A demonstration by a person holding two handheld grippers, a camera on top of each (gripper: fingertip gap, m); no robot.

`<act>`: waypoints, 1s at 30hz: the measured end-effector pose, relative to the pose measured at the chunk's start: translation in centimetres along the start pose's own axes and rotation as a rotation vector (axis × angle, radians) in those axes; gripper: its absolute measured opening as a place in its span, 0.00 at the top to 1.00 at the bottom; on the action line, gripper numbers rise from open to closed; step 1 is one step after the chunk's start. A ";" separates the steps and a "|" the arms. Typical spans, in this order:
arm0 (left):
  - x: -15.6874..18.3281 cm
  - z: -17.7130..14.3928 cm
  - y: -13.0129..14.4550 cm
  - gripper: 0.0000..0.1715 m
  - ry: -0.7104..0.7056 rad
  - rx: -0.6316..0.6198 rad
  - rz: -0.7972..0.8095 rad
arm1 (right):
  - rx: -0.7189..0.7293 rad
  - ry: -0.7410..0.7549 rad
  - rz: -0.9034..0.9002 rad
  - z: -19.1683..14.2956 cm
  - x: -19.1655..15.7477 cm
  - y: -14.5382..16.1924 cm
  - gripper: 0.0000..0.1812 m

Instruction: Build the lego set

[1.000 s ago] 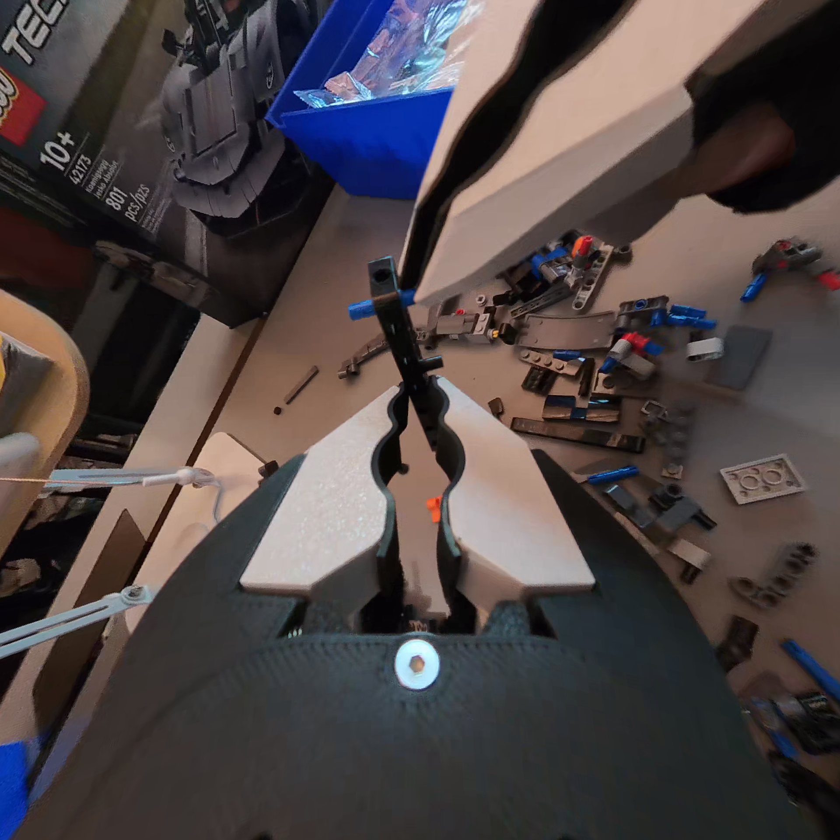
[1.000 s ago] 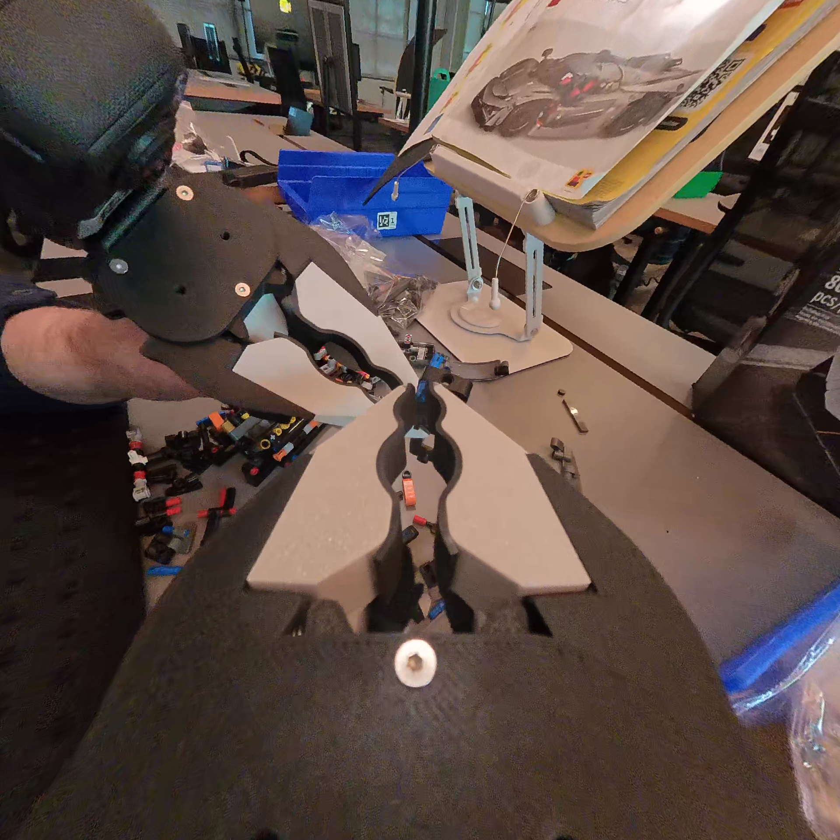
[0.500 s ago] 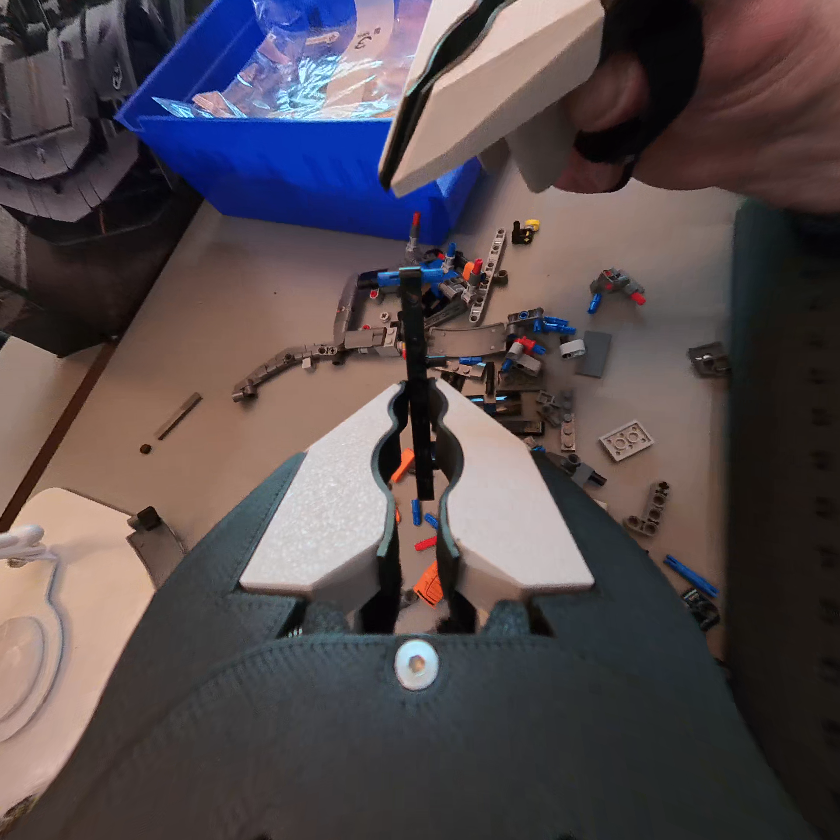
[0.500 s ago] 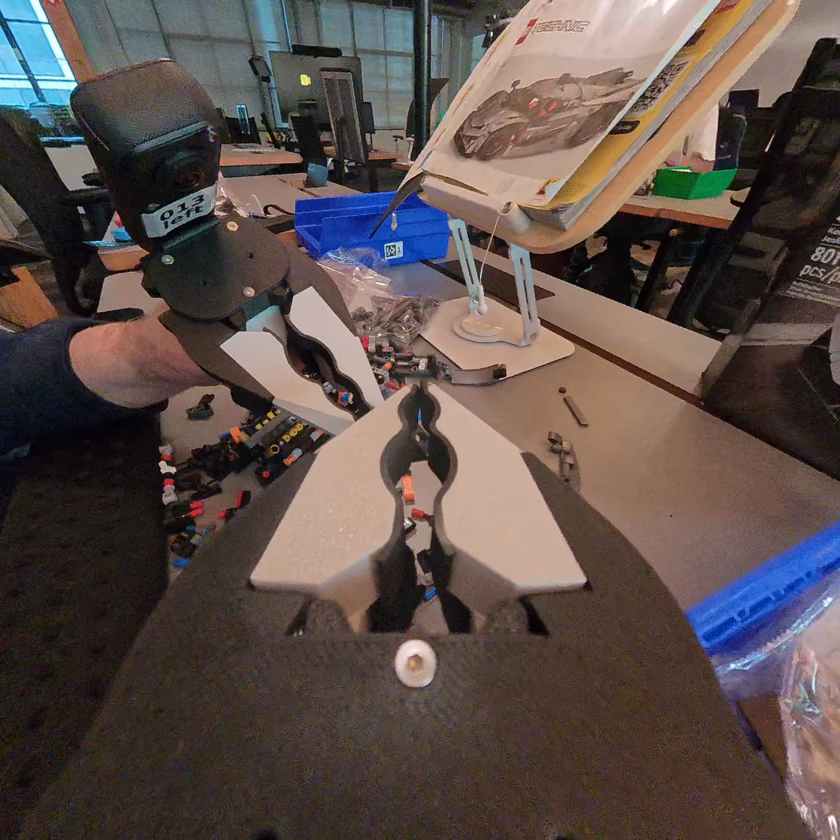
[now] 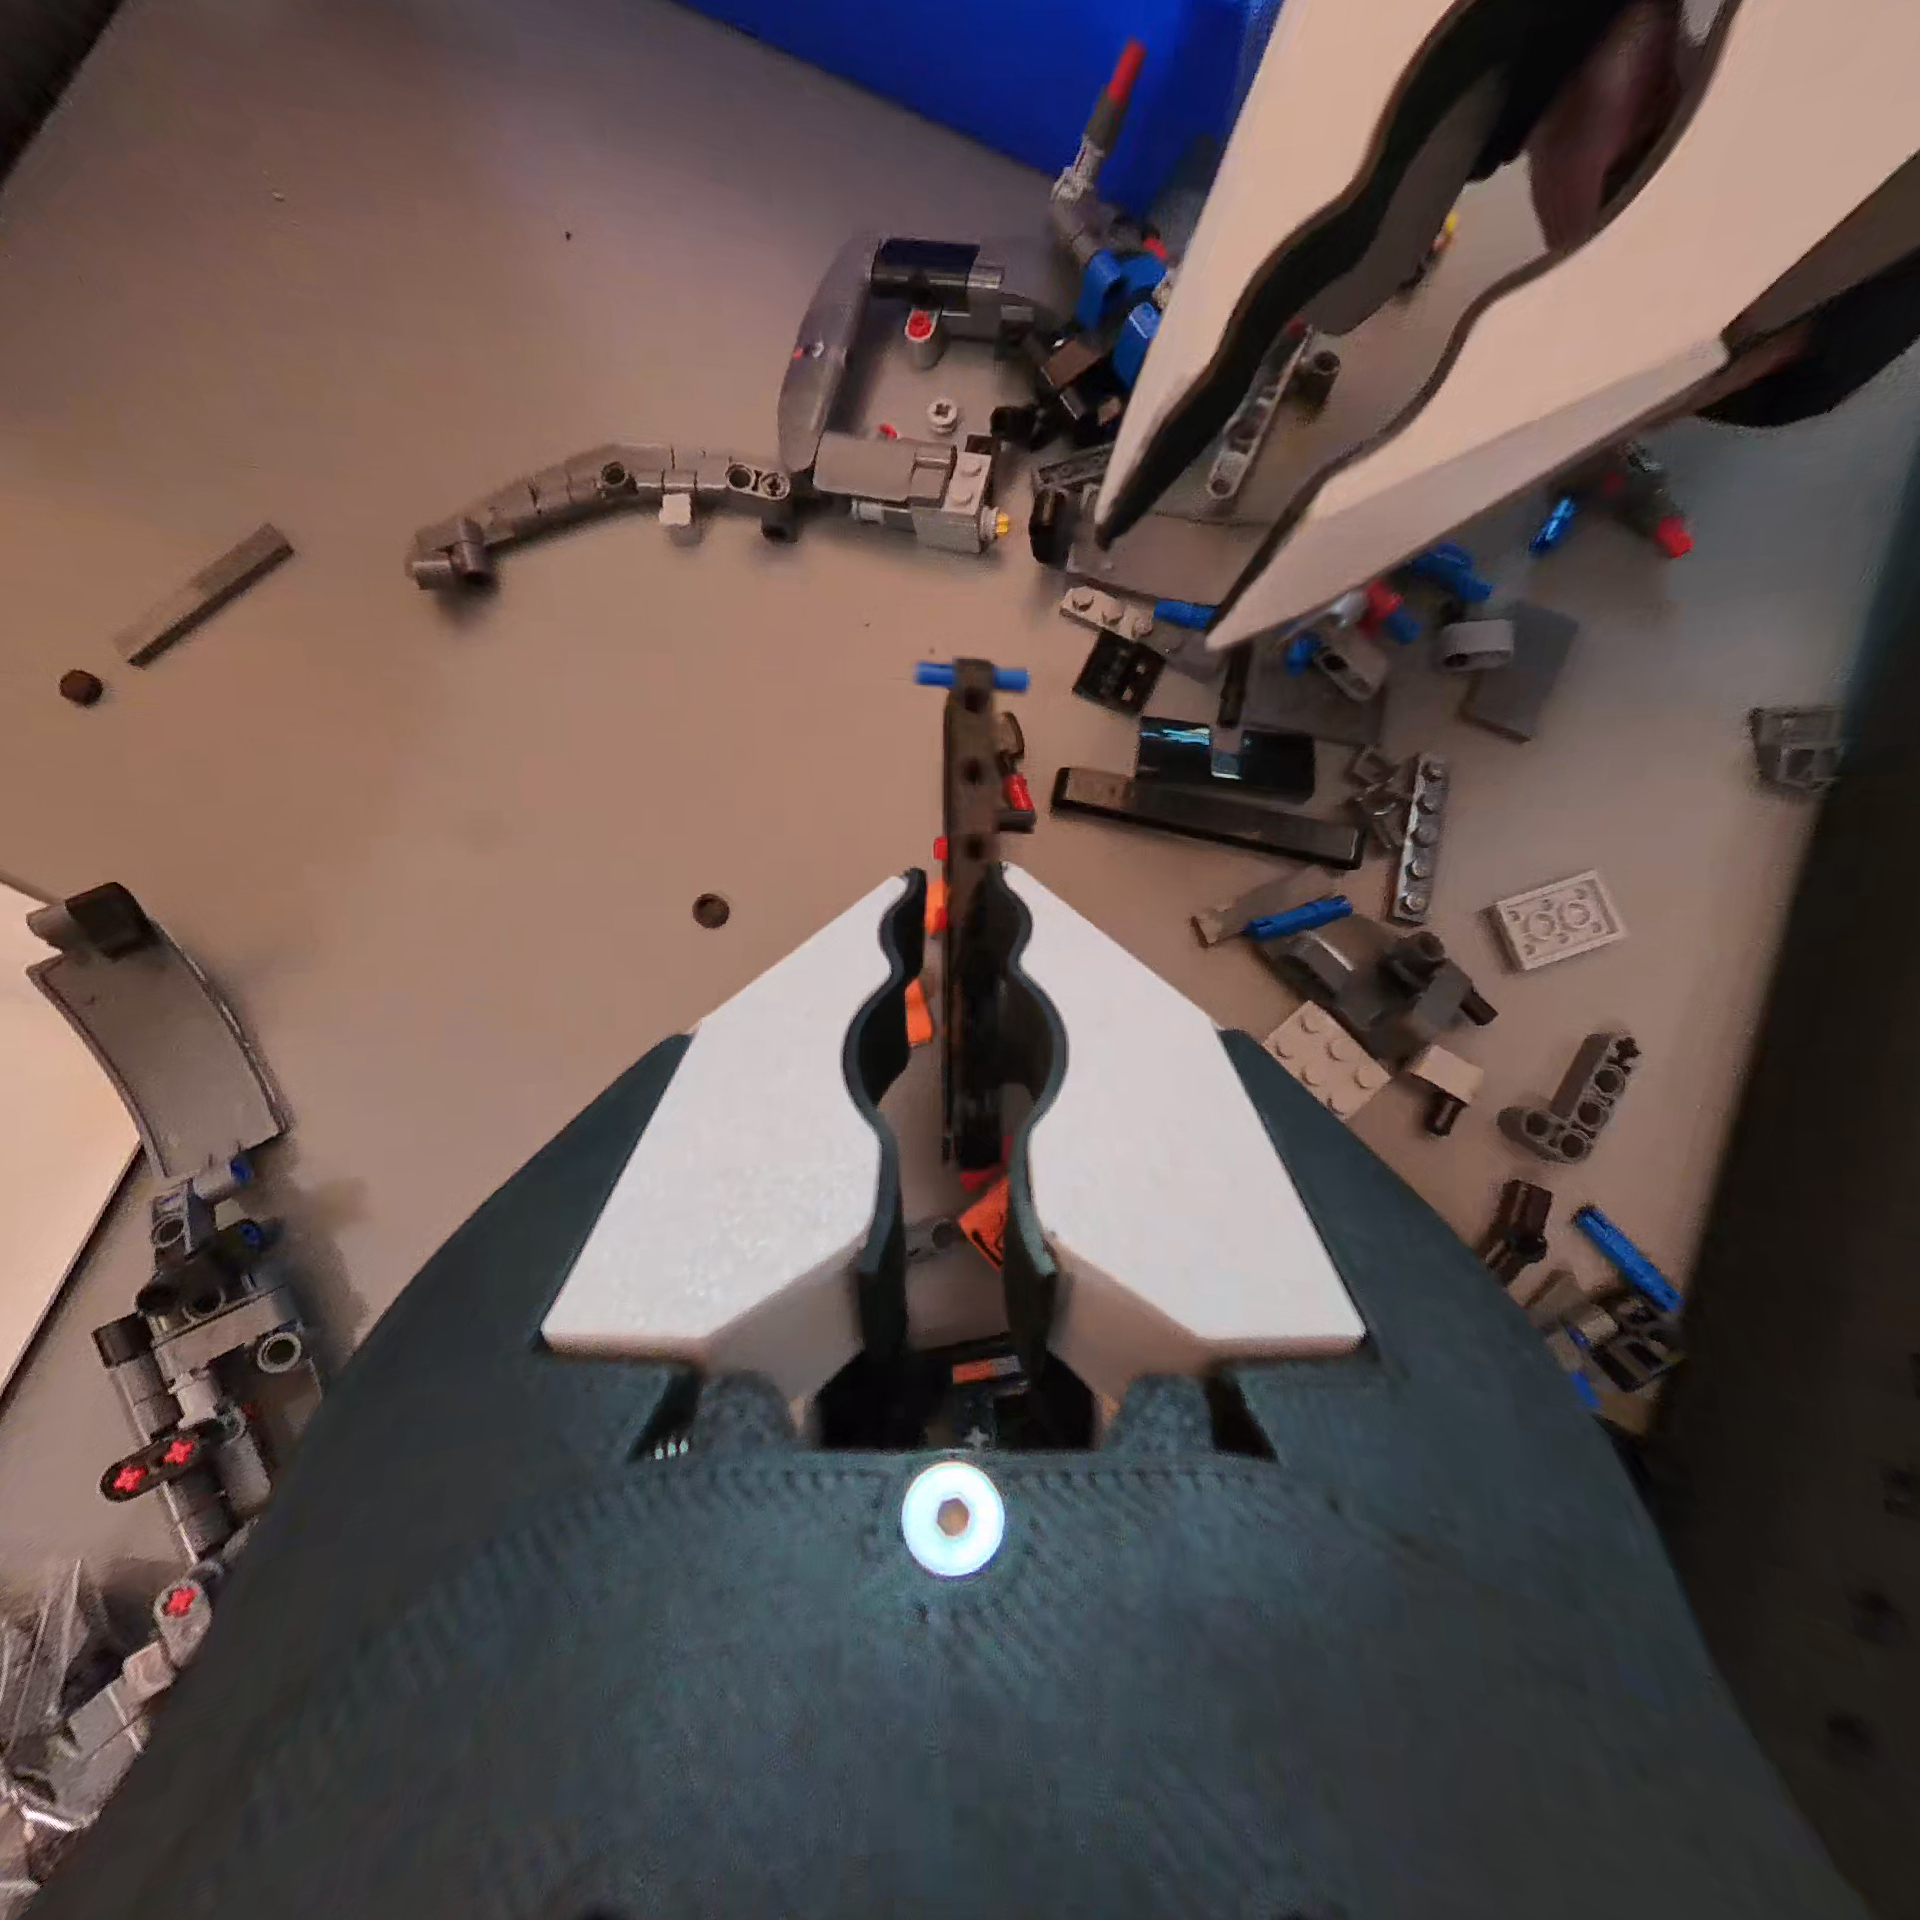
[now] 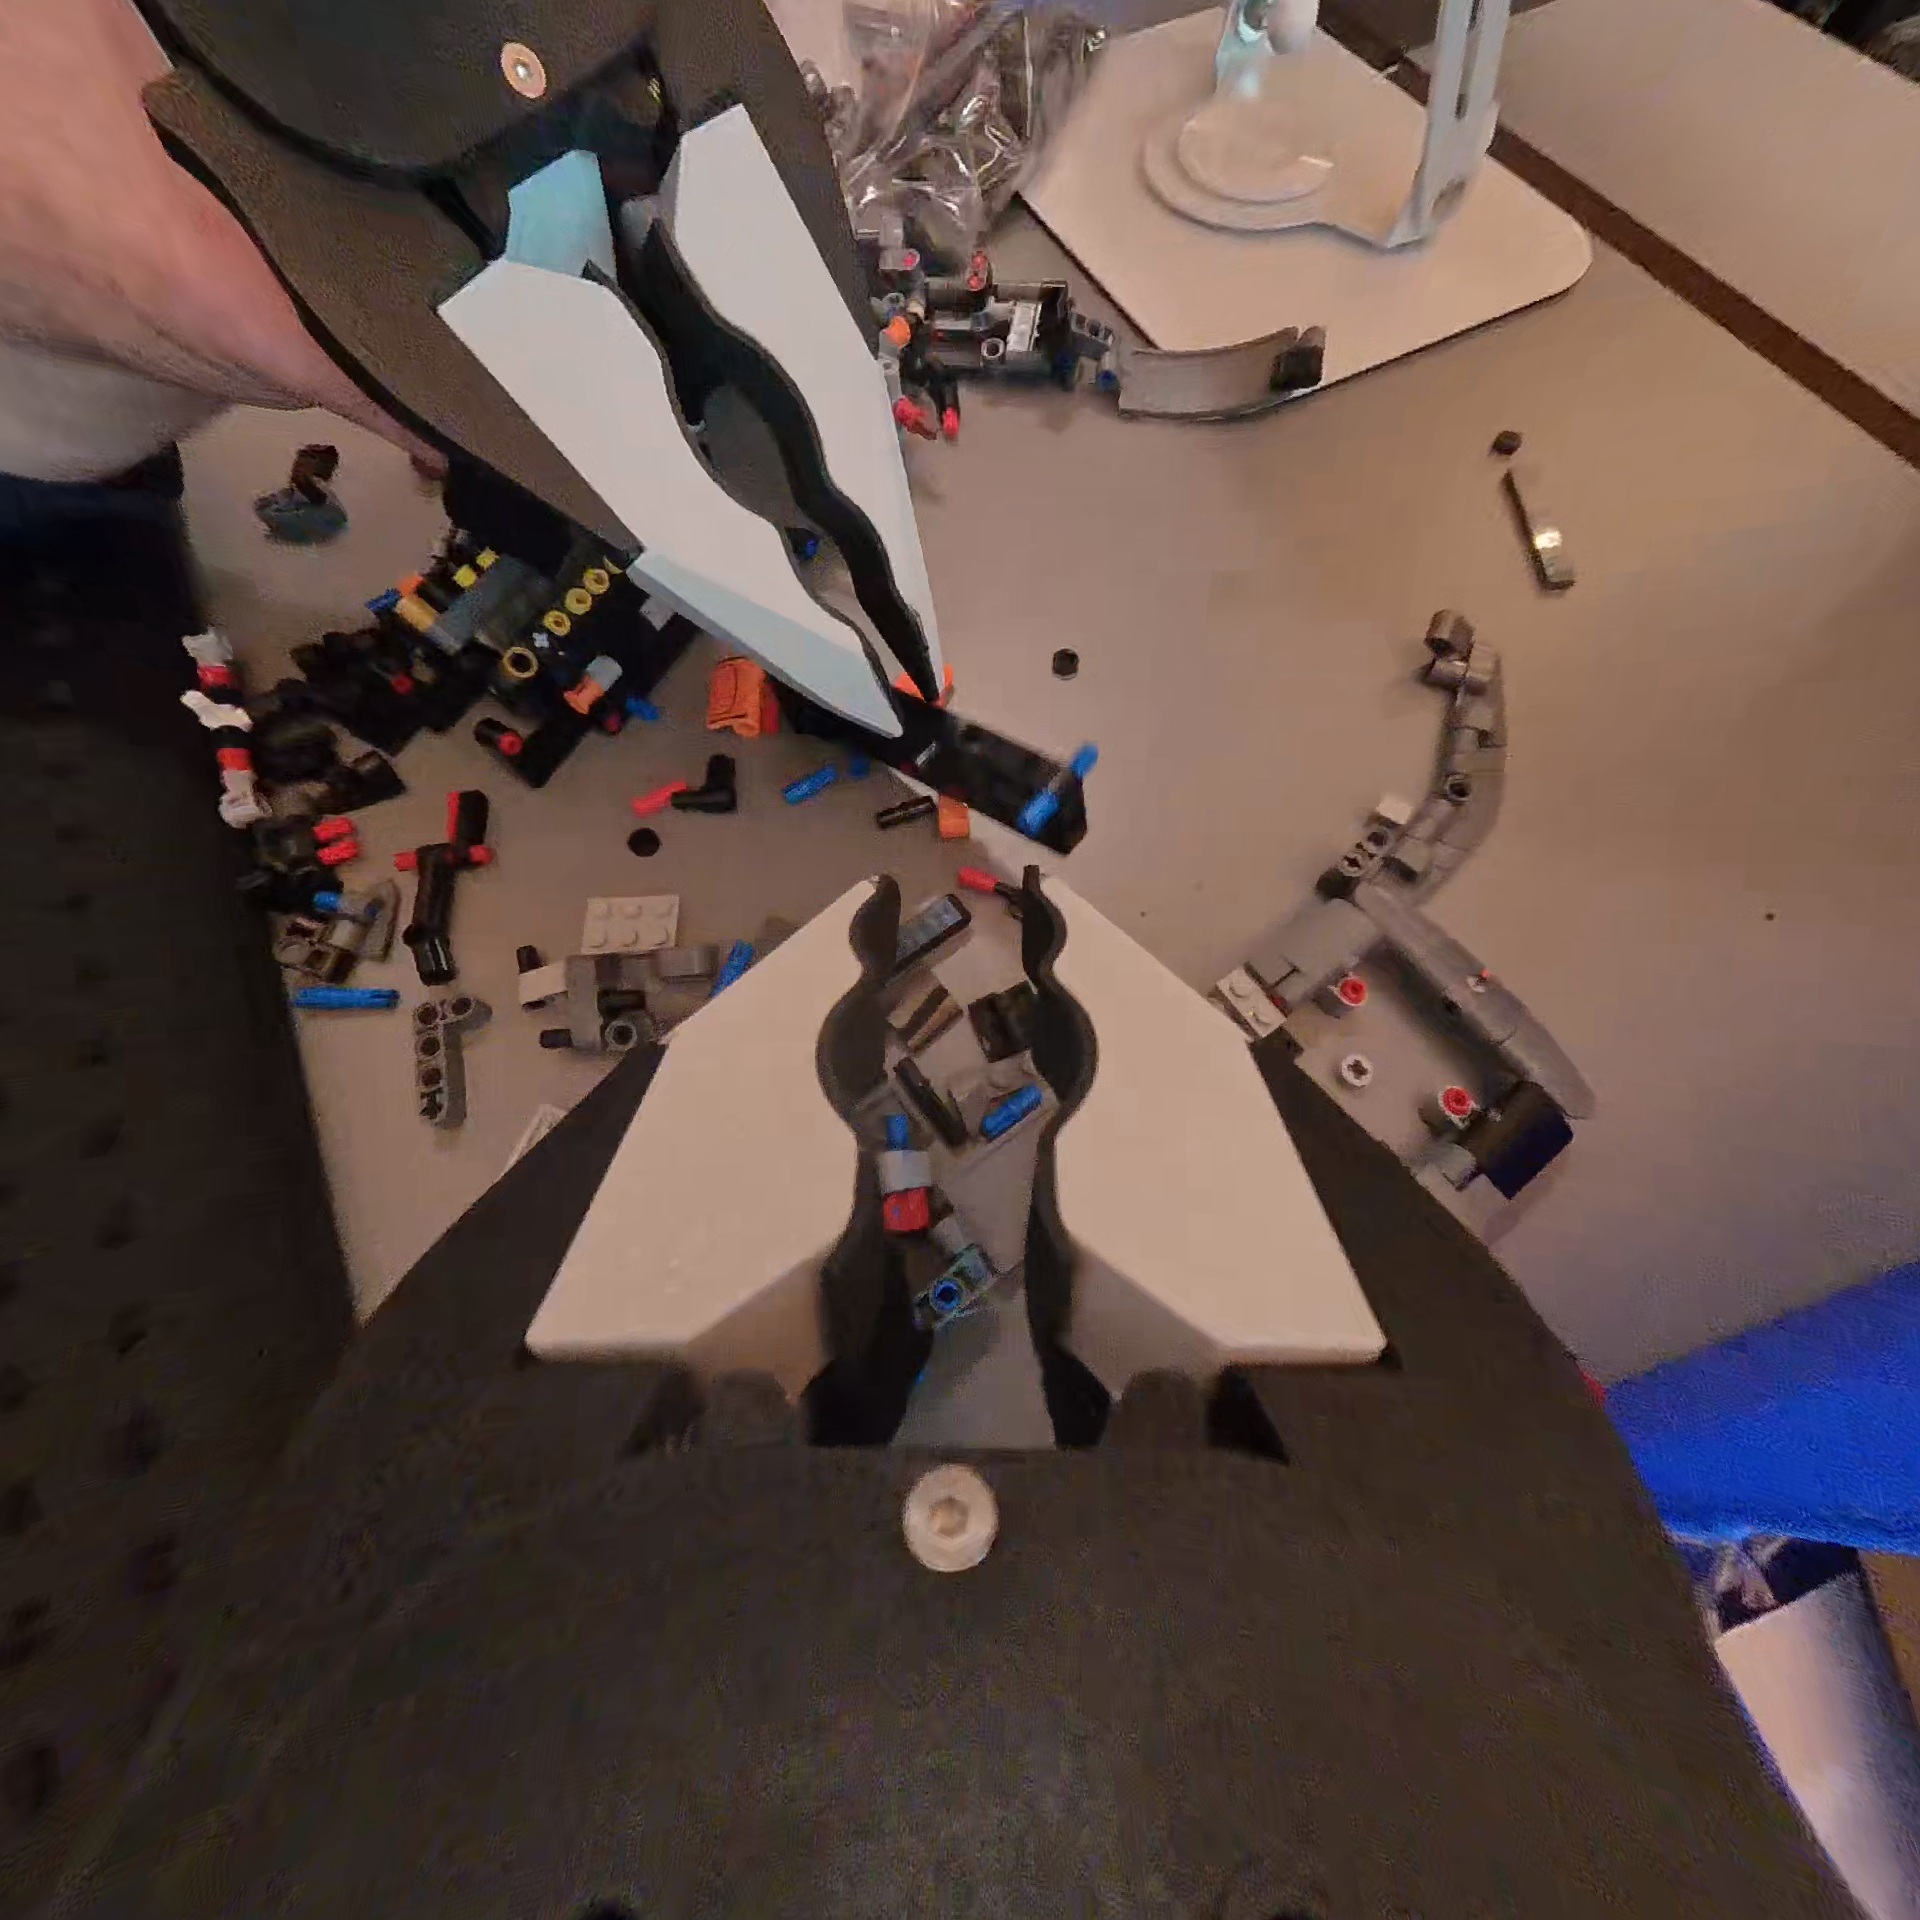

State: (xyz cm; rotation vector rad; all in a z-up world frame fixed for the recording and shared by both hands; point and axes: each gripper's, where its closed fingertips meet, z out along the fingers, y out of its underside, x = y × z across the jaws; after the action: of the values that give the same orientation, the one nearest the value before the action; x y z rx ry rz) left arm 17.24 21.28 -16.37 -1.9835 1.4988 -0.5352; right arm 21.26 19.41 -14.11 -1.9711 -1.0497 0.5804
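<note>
My left gripper (image 5: 961, 883) is shut on a black beam (image 5: 971, 769) that sticks out past its tips, with a blue pin (image 5: 971, 675) through the far end. It hangs just above the table (image 5: 520, 779). The right wrist view shows it from the side (image 6: 914, 696), with the beam (image 6: 987, 774) and the pin (image 6: 1049, 795). My right gripper (image 6: 954, 883) is open and empty over loose pieces (image 6: 935, 1039), a little short of the beam's tip. It also shows in the left wrist view (image 5: 1158, 582). A grey curved assembly (image 5: 623, 488) lies beyond.
Loose pieces (image 5: 1299, 727) are scattered between the grippers and toward the dark seat edge (image 6: 125, 1039). A blue bin (image 5: 987, 62) stands at the back. A white stand base (image 6: 1299, 208), a grey curved panel (image 5: 156, 1029) and a parts bag (image 6: 935, 104) lie at the side.
Both grippers have tipped down toward the table. The right gripper was shut and is now open. The left gripper still holds the black beam, now lower and close to the right gripper's tips.
</note>
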 end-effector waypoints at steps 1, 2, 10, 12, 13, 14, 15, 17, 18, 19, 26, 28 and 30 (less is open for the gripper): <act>0.0 -0.1 -0.2 0.94 0.007 0.011 -0.008 | 0.027 0.012 -0.006 -0.2 0.2 -0.4 0.90; 0.0 -0.2 -0.3 0.92 0.015 0.019 -0.015 | 0.062 0.008 0.006 -0.6 0.4 -0.8 0.91; -1.6 -3.2 -0.8 0.88 -0.033 0.097 -0.003 | 0.109 -0.002 0.002 -1.1 0.6 -1.1 0.89; -2.1 -4.3 -1.1 0.89 -0.058 0.137 0.020 | 0.072 0.013 -0.042 -0.7 0.4 -0.5 0.89; -2.4 -4.8 -1.1 0.89 -0.074 0.144 0.038 | 0.059 0.028 -0.064 -0.7 0.4 -0.4 0.89; -2.8 -5.2 -0.9 0.89 -0.091 0.144 0.058 | 0.057 0.042 -0.089 -0.7 0.4 -0.4 0.89; -3.2 -5.8 -0.8 0.89 -0.108 0.151 0.078 | 0.062 0.052 -0.112 -0.8 0.3 -0.5 0.89; -4.0 -6.9 -0.2 0.89 -0.132 0.157 0.096 | 0.071 0.065 -0.154 -0.8 0.0 -0.8 0.89; -4.4 -7.5 0.3 0.89 -0.141 0.158 0.096 | 0.062 0.072 -0.173 -0.6 -0.2 -0.7 0.89; -4.8 -8.1 0.7 0.89 -0.150 0.162 0.095 | 0.048 0.078 -0.189 -0.4 -0.3 -0.6 0.89; -7.0 -9.7 3.1 0.91 -0.211 0.146 0.179 | 0.129 -0.003 -0.190 -1.4 -2.4 -2.5 0.85; -7.4 -9.9 3.8 0.91 -0.204 0.145 0.178 | 0.115 -0.100 -0.172 -0.8 -4.4 -3.4 0.84; -7.0 -10.1 4.0 0.92 -0.175 0.165 0.213 | 0.062 -0.221 -0.152 1.0 -7.1 -4.0 0.83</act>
State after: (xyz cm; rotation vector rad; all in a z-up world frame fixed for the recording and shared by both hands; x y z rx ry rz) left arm 5.93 25.04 -11.27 -1.6755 1.4837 -0.3718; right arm 14.80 15.24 -11.19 -1.7843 -1.2893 0.7494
